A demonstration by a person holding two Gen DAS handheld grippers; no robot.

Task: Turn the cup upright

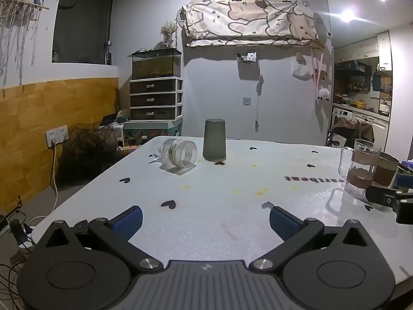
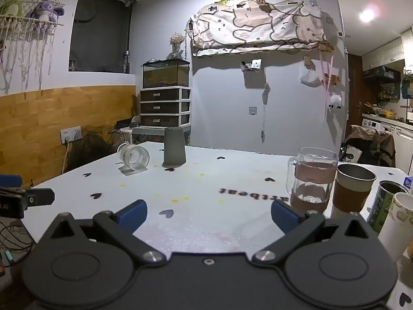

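A grey cup (image 1: 214, 140) stands upside down near the far edge of the white table (image 1: 206, 201); it also shows in the right wrist view (image 2: 174, 146). A clear glass mug (image 1: 178, 152) lies on its side just left of it, also in the right wrist view (image 2: 134, 157). My left gripper (image 1: 205, 219) is open and empty, low over the near table, well short of both. My right gripper (image 2: 207, 215) is open and empty, to the right of the left one.
Upright on the right stand a glass mug with a brown band (image 2: 311, 179), a brown-sleeved cup (image 2: 352, 190), a green can (image 2: 384, 201) and a paper cup (image 2: 396, 222). A drawer unit with a fish tank (image 1: 155, 87) stands beyond the table.
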